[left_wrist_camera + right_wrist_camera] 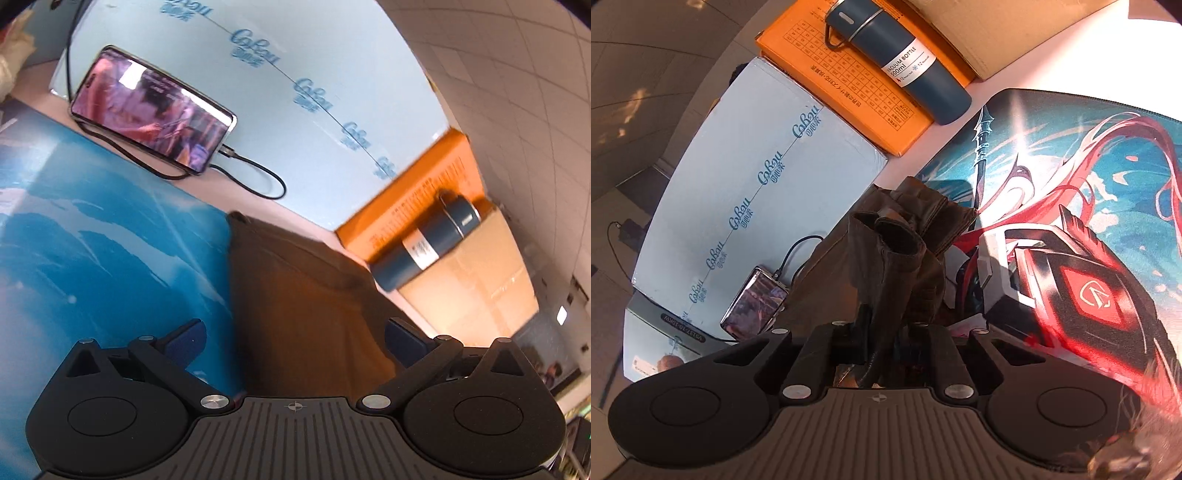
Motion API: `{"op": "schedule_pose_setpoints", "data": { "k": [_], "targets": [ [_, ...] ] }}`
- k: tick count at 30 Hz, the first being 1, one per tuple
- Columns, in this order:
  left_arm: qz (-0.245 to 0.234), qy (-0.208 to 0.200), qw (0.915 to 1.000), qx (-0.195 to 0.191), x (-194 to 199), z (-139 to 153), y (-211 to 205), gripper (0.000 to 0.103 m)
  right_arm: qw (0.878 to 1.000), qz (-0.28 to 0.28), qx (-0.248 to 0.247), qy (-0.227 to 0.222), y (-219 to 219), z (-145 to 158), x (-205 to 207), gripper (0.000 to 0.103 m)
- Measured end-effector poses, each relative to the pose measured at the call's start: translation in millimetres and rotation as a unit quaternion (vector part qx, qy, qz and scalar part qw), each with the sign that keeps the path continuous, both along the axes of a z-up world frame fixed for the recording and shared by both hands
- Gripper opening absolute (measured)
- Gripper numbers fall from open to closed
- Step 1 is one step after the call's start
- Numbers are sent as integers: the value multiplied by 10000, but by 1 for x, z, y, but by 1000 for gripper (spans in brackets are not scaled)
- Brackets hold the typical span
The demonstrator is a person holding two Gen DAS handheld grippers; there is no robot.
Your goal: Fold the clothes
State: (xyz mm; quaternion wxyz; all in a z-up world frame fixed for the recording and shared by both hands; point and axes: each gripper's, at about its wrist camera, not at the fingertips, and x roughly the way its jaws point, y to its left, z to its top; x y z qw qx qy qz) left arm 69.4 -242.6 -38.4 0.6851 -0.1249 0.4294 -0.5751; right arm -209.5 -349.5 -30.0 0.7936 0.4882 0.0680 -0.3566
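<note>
Brown clothing (306, 295) fills the middle of the left wrist view, lying partly on the blue printed mat (110, 240) and partly on the pale tabletop, its far corner near the mat's edge. The left gripper (293, 345) hangs above the fabric with its two blue-padded fingers spread wide apart and nothing between them. Beyond the cloth, a phone (155, 110) with a lit screen leans against a light blue box (295, 55), a black cable (255, 177) looping from its end. To the right, a dark teal vacuum bottle (424, 243) lies on its side across an orange box (413, 192) and a cardboard box (480, 273). In the right wrist view, the same brown clothing (897, 251) rises in a bunched, folded column straight ahead, with a layered folded part behind it resting on the edge of the mat (1089, 184), which here shows a red, white and teal illustration. The right gripper (886, 332) is clenched on a fold of this garment, the cloth pinched between its closed fingers and running down toward the camera. Left of the fabric stands the phone (753, 306) with its cable (798, 251) against the light blue box (757, 177). Farther back, the vacuum bottle (908, 62) lies across the orange box (849, 92), beside the cardboard box (997, 29).
</note>
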Motion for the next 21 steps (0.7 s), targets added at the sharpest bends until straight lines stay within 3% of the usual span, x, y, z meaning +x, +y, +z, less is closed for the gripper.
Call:
{"op": "schedule_pose_setpoints", "data": {
  "k": [6,8,9,10,12,13,15,16,18,21],
  "targets": [
    [-257,-384,9983,361,-15,8,-39,103,9995,-186,-188,179,-5,3,-27,11],
    [-527,-764,9944,502,-36,10,-58,103,9988,-218,-278,335,-9,1,-24,25],
    [-568,-1023,9914,592,-48,10,-67,103,9984,-234,-322,412,-11,0,-23,38],
    [-607,-1281,9875,683,-59,10,-75,103,9978,-249,-367,490,-13,-1,-22,42],
    [-629,-1815,9784,764,-77,7,-84,102,9965,-281,-455,645,-17,-3,-19,43],
    [-686,-2299,9670,858,-88,4,-85,101,9957,-296,-500,723,-20,-4,-18,39],
    [-774,-2757,9537,923,-101,5,-83,86,9944,-310,-576,831,-23,-6,-15,26],
    [-773,-2832,9522,846,-103,7,-81,80,9946,-287,-607,795,-23,-7,-14,21],
    [-697,-2976,9486,816,-105,10,-79,49,9941,-222,-797,694,-21,-4,-14,17],
    [-601,-3207,9431,638,-112,16,-78,23,9921,-108,-1150,498,-17,4,-18,13]
  ]
}}
